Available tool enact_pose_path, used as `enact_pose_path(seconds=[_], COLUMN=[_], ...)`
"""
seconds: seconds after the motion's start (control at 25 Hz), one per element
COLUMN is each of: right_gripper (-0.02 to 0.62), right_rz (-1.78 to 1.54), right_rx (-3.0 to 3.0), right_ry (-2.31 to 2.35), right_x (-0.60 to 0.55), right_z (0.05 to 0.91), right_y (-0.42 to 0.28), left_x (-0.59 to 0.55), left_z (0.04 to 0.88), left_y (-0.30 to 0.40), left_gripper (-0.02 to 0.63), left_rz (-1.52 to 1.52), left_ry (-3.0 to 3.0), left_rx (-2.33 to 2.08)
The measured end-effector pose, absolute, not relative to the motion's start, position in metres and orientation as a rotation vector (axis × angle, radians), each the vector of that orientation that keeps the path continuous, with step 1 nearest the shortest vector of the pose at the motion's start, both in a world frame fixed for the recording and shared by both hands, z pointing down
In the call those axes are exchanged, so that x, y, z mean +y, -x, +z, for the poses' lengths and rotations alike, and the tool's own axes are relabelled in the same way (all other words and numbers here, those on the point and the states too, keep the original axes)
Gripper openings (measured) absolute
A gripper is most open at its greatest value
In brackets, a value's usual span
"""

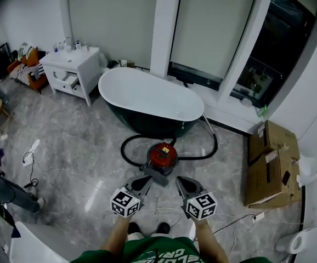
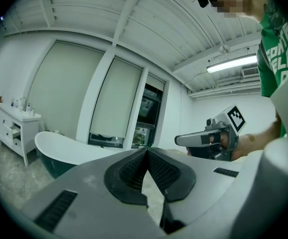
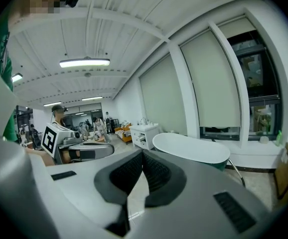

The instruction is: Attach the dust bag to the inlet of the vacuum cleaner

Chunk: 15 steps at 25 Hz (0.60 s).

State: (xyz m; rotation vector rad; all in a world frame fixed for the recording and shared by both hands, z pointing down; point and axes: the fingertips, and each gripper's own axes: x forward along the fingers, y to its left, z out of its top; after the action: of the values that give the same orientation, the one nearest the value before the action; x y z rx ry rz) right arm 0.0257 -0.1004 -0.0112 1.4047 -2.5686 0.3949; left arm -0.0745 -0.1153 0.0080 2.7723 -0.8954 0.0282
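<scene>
The left gripper [image 2: 146, 152] is clenched: in the left gripper view its two black ribbed pads [image 2: 132, 172] meet at the tips with nothing between them. The right gripper [image 3: 142, 153] is clenched in the same way, pads [image 3: 159, 173] pressed tip to tip and empty. In the head view the two are held side by side in front of the person, apart from each other, with their tips angled inward. Each carries its marker cube toward the person, and bare forearms [image 1: 117, 235] reach back to a green shirt [image 1: 158, 252]. Each gripper also shows at the edge of the other's view.

Just beyond the tips, on the grey marbled floor [image 1: 81, 147], stands the red vacuum cleaner [image 1: 163, 154]. A grey part [image 1: 154, 173] lies against its near side; what it is cannot be told. Its black hose [image 1: 126, 147] loops round it on both sides. Right behind the vacuum cleaner is a bathtub [image 1: 147, 95], white inside and dark outside, set below tall windows with drawn blinds [image 1: 213, 26].

To the left of the bathtub a white cabinet [image 1: 73, 70] stands by the wall. To the right, cardboard boxes [image 1: 271, 163] sit along the wall. White cables [image 1: 35, 158] trail over the floor at the left.
</scene>
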Motion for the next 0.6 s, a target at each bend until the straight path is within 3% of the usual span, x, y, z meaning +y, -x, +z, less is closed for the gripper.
enact_pose_path(seconds=[0.6], right_gripper=[0.009], right_rz=[0.177], right_rx=[-2.624], right_ry=[-1.325], right_x=[-0.11], right_z=[-0.044], right_y=[-0.023], left_x=[-0.105], left_z=[-0.018], left_y=[0.081], left_gripper=[0.003], left_rz=[0.152], left_ry=[-2.865], left_rx=[-0.835])
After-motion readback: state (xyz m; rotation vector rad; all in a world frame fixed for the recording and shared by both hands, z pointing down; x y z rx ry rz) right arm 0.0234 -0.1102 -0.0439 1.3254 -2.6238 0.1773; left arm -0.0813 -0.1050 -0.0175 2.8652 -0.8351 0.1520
